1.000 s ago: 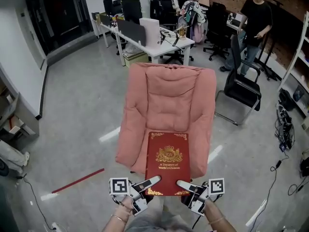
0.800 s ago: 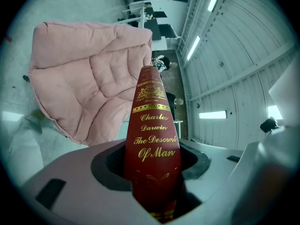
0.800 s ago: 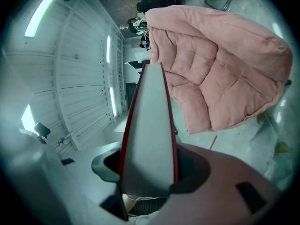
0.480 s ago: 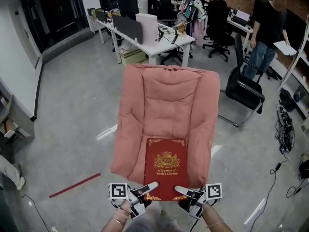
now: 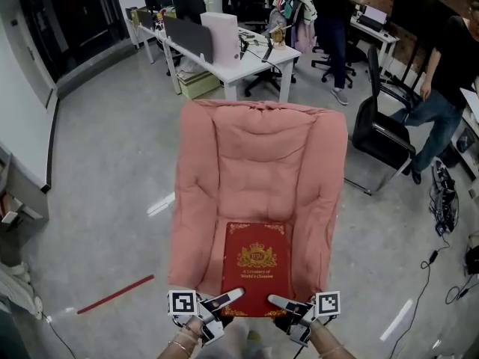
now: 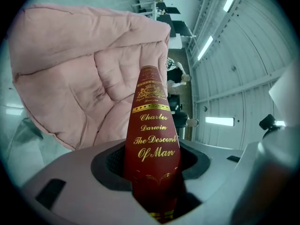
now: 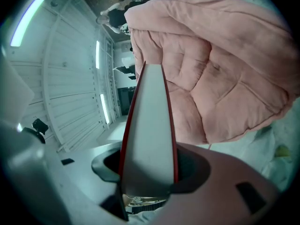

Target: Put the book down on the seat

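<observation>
A thick red book (image 5: 254, 268) with gold lettering lies flat over the front of the pink padded seat (image 5: 258, 172) in the head view. My left gripper (image 5: 227, 300) is shut on its near left corner; my right gripper (image 5: 278, 302) is shut on its near right corner. The left gripper view looks along the book's spine (image 6: 153, 139), which is clamped between the jaws, with the pink chair (image 6: 84, 74) behind. The right gripper view shows the white page edge (image 7: 150, 139) pinched between its jaws, the pink cushion (image 7: 220, 69) beyond it.
A red stick (image 5: 116, 294) lies on the grey floor at the left. A white desk (image 5: 224, 51) with monitors stands behind the chair. A black office chair (image 5: 385, 137) and a person (image 5: 445, 96) are at the right, with cables (image 5: 441, 200) on the floor.
Both grippers have carried the book forward and down over the seat's front cushion. The view has closed in on the chair. People in the background have walked to other spots.
</observation>
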The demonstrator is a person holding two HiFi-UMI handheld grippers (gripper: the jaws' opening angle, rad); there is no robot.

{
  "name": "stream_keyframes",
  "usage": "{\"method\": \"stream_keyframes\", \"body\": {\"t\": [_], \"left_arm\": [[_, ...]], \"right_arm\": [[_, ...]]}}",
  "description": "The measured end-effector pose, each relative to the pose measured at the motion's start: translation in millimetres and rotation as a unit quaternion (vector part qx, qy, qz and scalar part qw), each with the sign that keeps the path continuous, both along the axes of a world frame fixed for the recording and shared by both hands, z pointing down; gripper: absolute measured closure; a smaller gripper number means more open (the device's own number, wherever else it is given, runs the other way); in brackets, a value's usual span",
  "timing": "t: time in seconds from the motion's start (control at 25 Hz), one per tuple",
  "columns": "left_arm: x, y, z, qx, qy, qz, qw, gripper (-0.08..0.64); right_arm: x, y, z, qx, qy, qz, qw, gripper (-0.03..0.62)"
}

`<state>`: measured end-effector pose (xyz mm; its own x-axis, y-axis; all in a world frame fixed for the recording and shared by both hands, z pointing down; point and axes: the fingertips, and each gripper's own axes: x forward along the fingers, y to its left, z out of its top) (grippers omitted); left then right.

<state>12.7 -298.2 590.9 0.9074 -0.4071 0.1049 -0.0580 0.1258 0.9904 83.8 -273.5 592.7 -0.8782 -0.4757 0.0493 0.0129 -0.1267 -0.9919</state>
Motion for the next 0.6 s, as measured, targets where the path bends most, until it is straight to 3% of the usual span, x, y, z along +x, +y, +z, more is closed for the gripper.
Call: {"method": "stream_keyframes", "body": {"t": [0.6], "left_arm": [[-7, -37, 60, -0.048, 0.007, 0.0, 0.9988, 0.319]], "right_arm": [[-9, -36, 61, -0.042, 0.014, 0.0, 0.999, 0.337]]}}
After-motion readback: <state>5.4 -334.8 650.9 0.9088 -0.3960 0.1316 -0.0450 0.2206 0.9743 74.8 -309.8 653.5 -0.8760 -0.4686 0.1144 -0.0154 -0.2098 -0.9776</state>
